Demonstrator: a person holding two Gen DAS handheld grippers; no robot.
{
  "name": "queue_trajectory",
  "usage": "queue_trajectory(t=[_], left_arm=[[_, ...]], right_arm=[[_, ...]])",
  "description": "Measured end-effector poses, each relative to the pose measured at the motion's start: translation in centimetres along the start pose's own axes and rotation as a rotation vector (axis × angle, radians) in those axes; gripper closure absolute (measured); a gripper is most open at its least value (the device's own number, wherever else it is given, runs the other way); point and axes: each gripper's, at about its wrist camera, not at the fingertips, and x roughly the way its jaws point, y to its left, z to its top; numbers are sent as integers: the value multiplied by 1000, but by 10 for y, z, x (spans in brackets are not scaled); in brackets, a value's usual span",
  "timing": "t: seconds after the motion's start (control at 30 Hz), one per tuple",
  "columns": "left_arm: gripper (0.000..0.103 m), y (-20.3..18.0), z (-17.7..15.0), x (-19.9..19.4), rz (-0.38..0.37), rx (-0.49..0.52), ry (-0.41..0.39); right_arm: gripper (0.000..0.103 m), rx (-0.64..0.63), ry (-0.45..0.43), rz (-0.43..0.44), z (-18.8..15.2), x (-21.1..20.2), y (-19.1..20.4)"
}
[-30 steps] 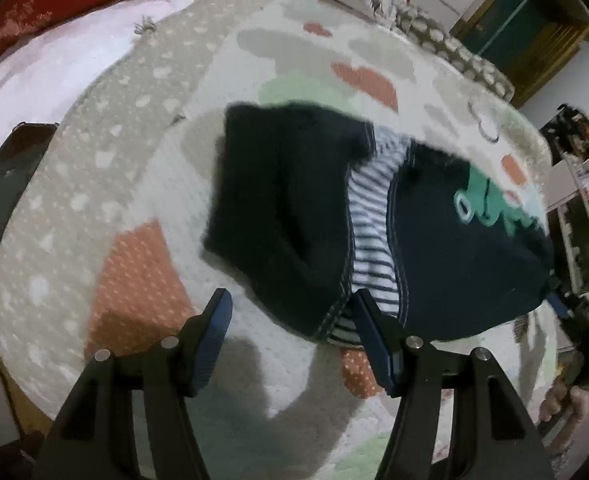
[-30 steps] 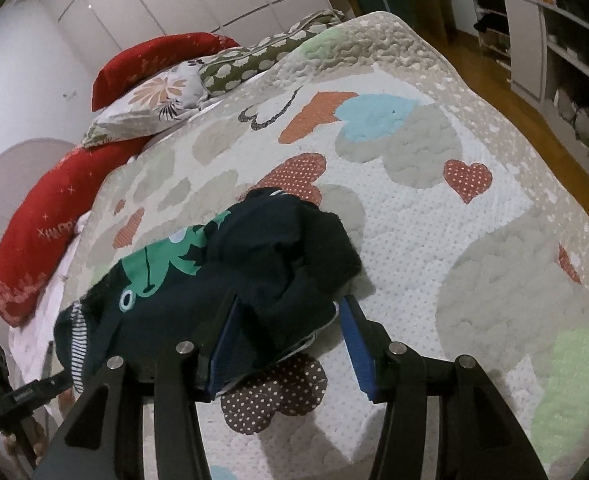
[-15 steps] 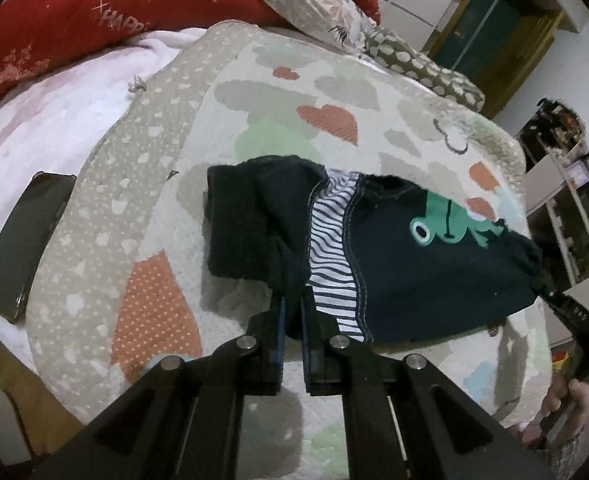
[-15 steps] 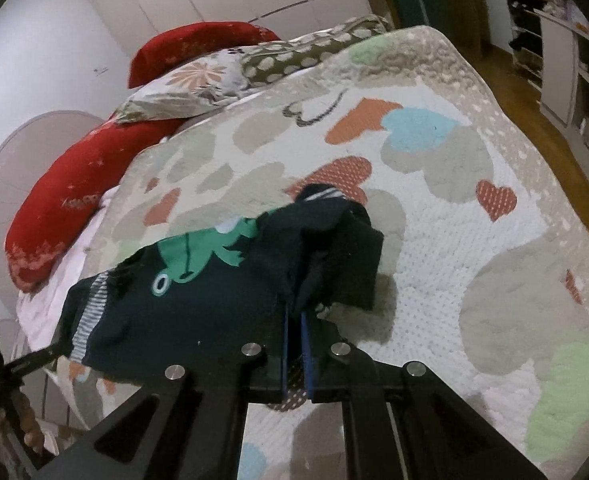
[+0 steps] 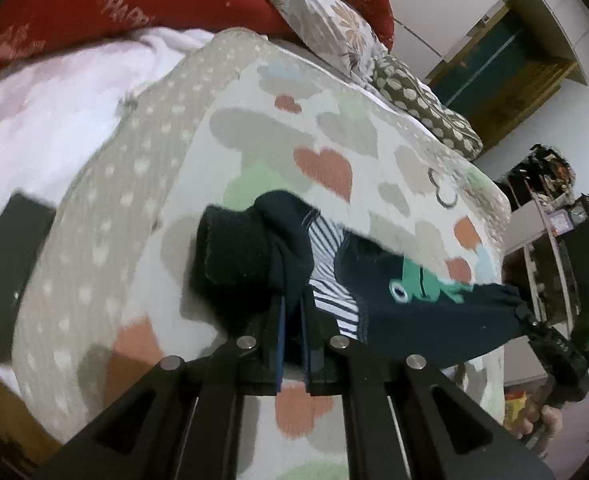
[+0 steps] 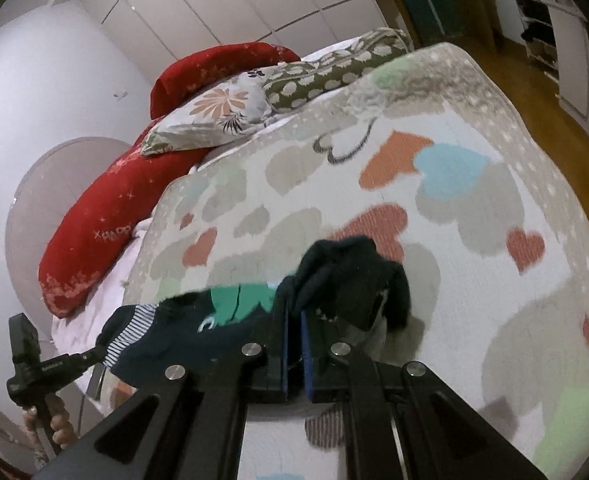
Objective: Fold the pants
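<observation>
The pants (image 5: 422, 316) are small and dark navy, with a green frog patch and a black-and-white striped lining. They hang stretched between my two grippers, lifted off the heart-patterned quilt (image 5: 334, 136). My left gripper (image 5: 291, 304) is shut on one end of the pants, where a dark cuff bunches to its left. My right gripper (image 6: 294, 316) is shut on the other end of the pants (image 6: 350, 280), with dark cloth bunched above and to its right. The right gripper also shows at the right edge of the left wrist view (image 5: 522, 316).
Red pillows (image 6: 110, 216), a floral pillow (image 6: 218, 116) and a dotted olive pillow (image 6: 334, 72) lie at the head of the bed. A black phone (image 5: 10, 272) rests on the pink sheet at the left. Shelves (image 5: 550, 216) and wooden floor (image 6: 542, 92) lie beyond the bed.
Both grippers closed on the ends of the pants, then lifted them off the quilt; the pants now hang stretched between them.
</observation>
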Motion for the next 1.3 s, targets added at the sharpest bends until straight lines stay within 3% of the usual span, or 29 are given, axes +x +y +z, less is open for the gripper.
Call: queue_trajectory(t=[0.23,0.4,0.47,0.53,0.67,0.77,0.9,1.03,1.3], left_arm=[[96,-2,72,53,58,-52,21],[90,4,105,90,98,-104,14],[80,9,114,99,69,-127,27],[68,12,115,95,16,-139,18],[50,13,111,74,-52,-123,-10],[49,13,104,60,-46,-102,-13],[49,15,83,41,27,-60,-22],[42,27,58,31,84,-51,-26],[41,56,8,53,54,-129,75]], right_arm=[[97,-4,28,-93,59,54,10],[96,19,62,-151,90,110,8],[83,54,68,-179,97,127,0],[56,86,66,-211,103,136,-10],[43,101,-5,-230,111,122,-25],[43,132,-17,-236,108,107,-40],[42,170,-6,-229,89,88,-61],[42,203,1,-205,63,70,-79],[39,252,55,-90,4,57,-93]])
